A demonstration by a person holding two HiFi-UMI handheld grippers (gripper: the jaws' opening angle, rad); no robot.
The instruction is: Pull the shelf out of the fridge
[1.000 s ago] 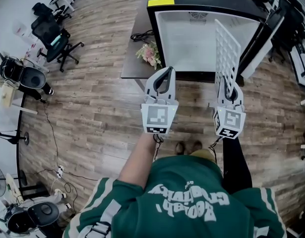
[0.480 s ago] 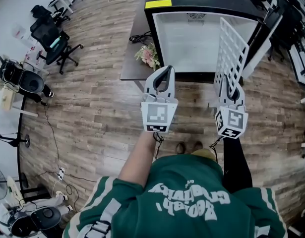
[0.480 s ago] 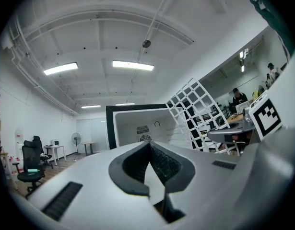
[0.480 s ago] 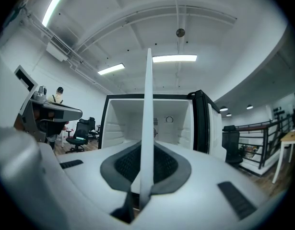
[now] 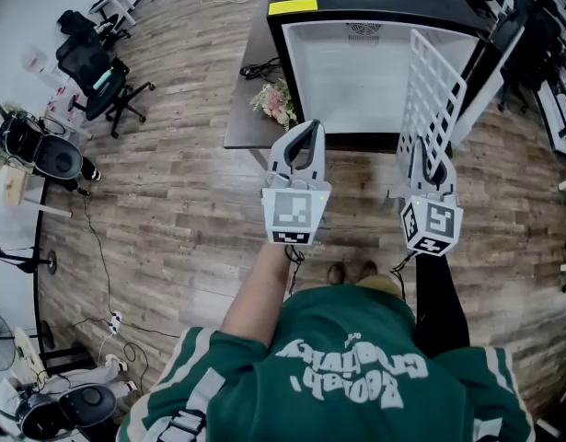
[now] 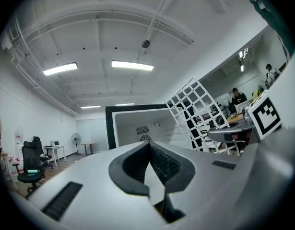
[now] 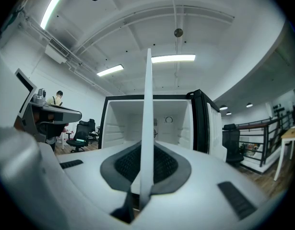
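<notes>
Straight ahead of both hand-held grippers stands the open fridge (image 5: pixel 356 81), black outside and white inside. The white lattice shelf (image 5: pixel 430 99) stands on edge in front of its opening, rising from the right hand-held gripper (image 5: pixel 432 161), whose jaws clamp its lower edge. It has tipped further right than a second ago. The left hand-held gripper (image 5: pixel 307 136), beside it, is closed on nothing. A yellow label (image 5: pixel 298 6) on the fridge top shows no readable print.

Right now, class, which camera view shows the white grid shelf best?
The head view: almost the whole shelf, held by the right gripper. Left gripper view shows part of its grid; right gripper view only its edge.
</notes>
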